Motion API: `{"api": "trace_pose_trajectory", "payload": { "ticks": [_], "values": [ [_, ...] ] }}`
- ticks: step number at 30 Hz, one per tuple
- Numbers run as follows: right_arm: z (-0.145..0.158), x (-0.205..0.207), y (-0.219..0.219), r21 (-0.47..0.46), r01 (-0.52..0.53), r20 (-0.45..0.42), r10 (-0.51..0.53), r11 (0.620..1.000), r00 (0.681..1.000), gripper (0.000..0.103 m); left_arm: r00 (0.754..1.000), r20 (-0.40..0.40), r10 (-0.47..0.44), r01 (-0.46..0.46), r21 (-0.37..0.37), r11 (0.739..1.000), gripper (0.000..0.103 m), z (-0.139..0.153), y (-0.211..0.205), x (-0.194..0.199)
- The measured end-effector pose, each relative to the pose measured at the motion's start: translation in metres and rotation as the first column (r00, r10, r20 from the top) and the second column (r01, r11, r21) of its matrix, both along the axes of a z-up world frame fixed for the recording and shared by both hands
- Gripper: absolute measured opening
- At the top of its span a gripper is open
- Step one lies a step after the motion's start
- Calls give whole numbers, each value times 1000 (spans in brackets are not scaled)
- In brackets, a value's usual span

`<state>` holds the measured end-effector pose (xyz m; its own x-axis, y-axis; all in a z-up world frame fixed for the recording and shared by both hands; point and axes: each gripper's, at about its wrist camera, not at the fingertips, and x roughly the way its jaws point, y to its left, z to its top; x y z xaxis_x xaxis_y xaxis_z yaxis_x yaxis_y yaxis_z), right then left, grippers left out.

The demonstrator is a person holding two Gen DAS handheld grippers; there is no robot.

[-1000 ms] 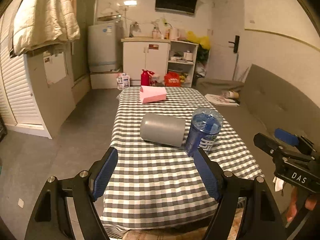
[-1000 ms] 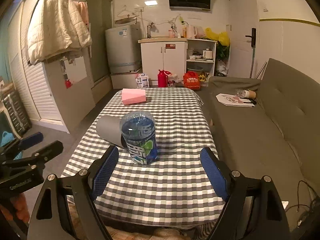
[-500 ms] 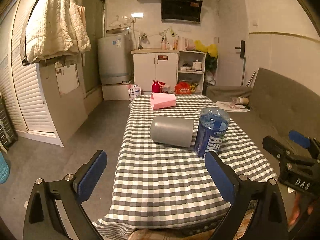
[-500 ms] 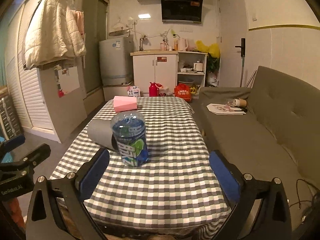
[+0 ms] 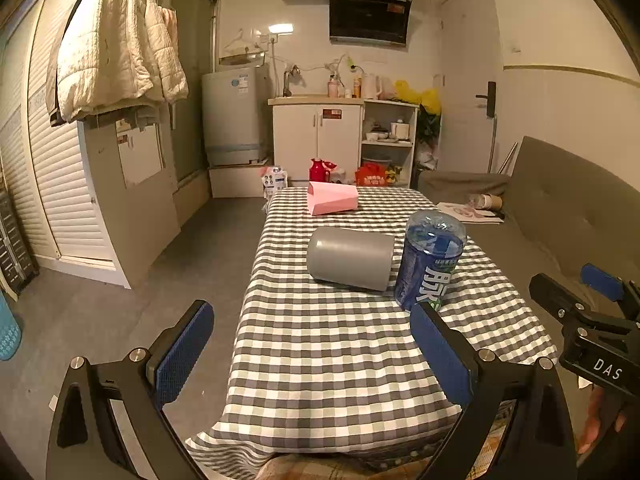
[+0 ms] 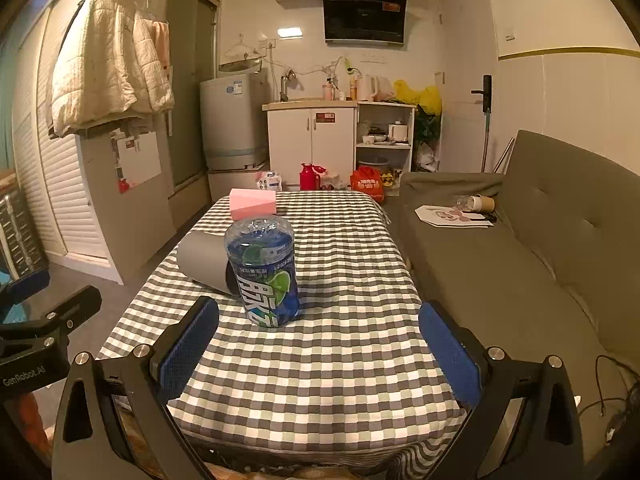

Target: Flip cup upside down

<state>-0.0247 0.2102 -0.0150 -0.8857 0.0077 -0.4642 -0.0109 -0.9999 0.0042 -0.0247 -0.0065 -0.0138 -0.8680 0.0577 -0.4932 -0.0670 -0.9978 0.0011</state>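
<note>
Cup on its side, both tools spread and empty.
The grey cup (image 5: 349, 258) lies mid-frame on the table (image 5: 340, 360), axis left-right, straight ahead of the left tool (image 5: 312, 354); the bottle (image 6: 264, 270) screens it from the right tool (image 6: 319, 354).

The plain grey cup (image 5: 349, 258) lies on its side mid-table, closed base toward nine o'clock, mouth toward three.

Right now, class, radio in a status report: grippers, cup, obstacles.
Left gripper open, empty. Right gripper open, empty. Grey cup on its side on the checked tablecloth, untouched. Blue bottle upright close beside it, crowding the right approach.
</note>
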Motion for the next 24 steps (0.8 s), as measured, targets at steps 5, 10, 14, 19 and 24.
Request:
{"api": "trace_pose_trajectory", "payload": {
  "ticks": [5,10,14,19,24],
  "values": [
    [0,0,-1,3,1,1,-1,1000,1000,101,1000,3,-4,4,-6,1000,101,0,2,0],
    [-1,0,-1,6,3,6,-3,1000,1000,101,1000,4,-1,1,-5,1000,101,-1,2,-1],
    [0,0,-1,7,3,7,-3,1000,1000,101,1000,0,2,-2,-5,1000,101,-1,2,-1],
    [-1,1,-1,11,3,9,-3,1000,1000,101,1000,-3,0,0,-12,1000,101,0,3,0],
    [-2,0,-1,10,5,11,-5,1000,1000,101,1000,-1,0,0,-11,1000,101,0,3,0]
  ]
}}
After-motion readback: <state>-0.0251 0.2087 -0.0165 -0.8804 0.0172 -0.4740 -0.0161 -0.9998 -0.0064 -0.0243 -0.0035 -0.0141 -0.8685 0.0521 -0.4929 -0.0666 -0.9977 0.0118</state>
